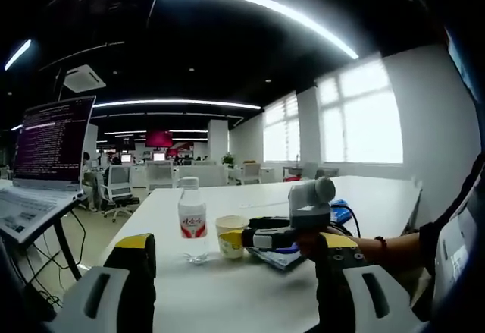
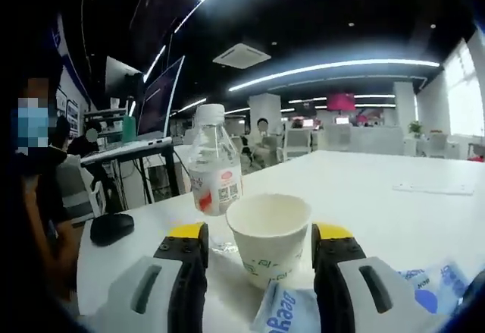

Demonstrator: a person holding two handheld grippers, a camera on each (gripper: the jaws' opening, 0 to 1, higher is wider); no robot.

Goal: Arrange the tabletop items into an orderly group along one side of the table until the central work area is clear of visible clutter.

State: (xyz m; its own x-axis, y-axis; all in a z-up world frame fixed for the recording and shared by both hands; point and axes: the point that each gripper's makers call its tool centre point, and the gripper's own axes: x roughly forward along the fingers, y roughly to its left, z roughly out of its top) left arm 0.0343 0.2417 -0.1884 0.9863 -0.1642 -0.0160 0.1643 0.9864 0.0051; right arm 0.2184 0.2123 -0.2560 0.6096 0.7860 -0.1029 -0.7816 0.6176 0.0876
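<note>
A clear water bottle [image 1: 192, 213] with a red label stands on the white table [image 1: 227, 295], and a paper cup [image 1: 230, 236] is just to its right. My left gripper [image 1: 236, 257] hangs open in front of them, well short, with nothing between its jaws. My right gripper [image 1: 254, 237] comes in from the right, held by a hand, with its tips at the cup. In the right gripper view the cup [image 2: 269, 238] sits between the tips of my right gripper [image 2: 260, 234], which is open. The bottle [image 2: 214, 172] is just behind the cup to the left.
Blue packets [image 2: 292, 310] lie under the right gripper, and more of them [image 2: 432, 284] lie to its right. A black mouse [image 2: 111, 228] rests near the table's left edge. A sheet of paper [image 2: 436, 189] lies far across. A laptop [image 1: 45, 158] on a stand is beside the table.
</note>
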